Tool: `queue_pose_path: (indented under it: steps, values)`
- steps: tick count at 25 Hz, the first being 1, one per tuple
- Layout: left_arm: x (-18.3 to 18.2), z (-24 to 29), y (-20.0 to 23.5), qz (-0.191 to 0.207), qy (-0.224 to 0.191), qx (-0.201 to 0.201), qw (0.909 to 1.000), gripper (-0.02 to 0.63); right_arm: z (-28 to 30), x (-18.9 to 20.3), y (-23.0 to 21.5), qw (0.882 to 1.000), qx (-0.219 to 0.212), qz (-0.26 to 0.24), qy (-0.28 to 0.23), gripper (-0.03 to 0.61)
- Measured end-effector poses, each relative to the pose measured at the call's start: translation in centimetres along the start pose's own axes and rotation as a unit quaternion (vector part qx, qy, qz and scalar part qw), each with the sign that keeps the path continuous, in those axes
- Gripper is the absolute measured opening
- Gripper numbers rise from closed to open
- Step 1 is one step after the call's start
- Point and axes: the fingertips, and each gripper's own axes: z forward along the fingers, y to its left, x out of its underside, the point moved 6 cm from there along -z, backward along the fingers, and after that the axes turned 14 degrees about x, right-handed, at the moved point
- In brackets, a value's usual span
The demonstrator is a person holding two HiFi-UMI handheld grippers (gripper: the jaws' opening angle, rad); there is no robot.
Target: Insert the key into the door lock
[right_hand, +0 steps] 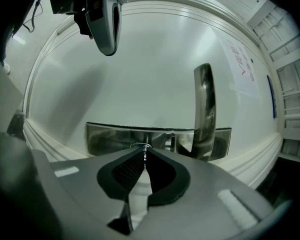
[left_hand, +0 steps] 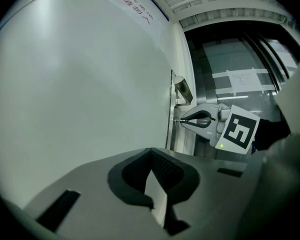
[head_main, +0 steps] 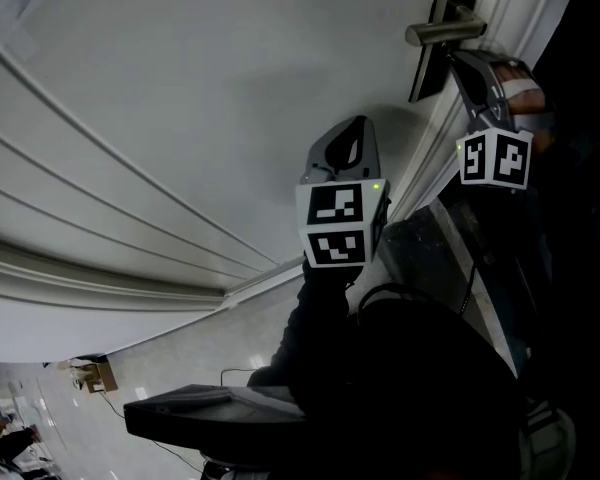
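Two handheld grippers up at a white door. Right gripper: jaws pinched together on a thin metal key, held edge-on at the very tips between the black pads. Key nose-on to the stainless lock plate, meeting it at a small round ring just left of the lever handle. Depth into the lock not readable. Lever handle standing out from the same plate, beside the key, not touched by either gripper.

Left gripper: jaws closed tip to tip, nothing gripped, only a pale sliver showing through the gap lower down. Aimed at the plain door face, well apart from the lock plate.

From the left gripper view: right gripper side-on at the door edge, just below the lever handle, tips against the edge. Marker cube at its rear, small green light lit on one corner.

From the head view: left gripper nearer the camera and lower, right gripper further up by the lever handle, both pointing toward the door. Dark sleeve behind the left gripper.

From the right gripper view: left gripper hanging in at top left, clear of the plate. Paper notice with red handwriting stuck on the door, off to the right of the lever handle.
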Motion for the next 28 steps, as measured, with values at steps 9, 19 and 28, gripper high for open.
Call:
queue_pose_path:
  steps: [9,19,28]
  values:
    - [0.4,0.1,-0.3,-0.006,0.000,0.004,1.0000,0.002,0.1,-0.2,0.2,1.000,-0.002,-0.005,0.002,0.012]
    - [0.9,0.1,-2.0,-0.002,0.006,0.018,0.9998,0.002,0.3,-0.1,0.1,1.000,-0.013,-0.008,-0.003,0.012]
    - [1.1,-1.4,-2.8,-0.013,0.004,0.004,0.9999,0.002,-1.4,0.8,-0.2,0.993,-0.001,0.109,0.038,0.021]
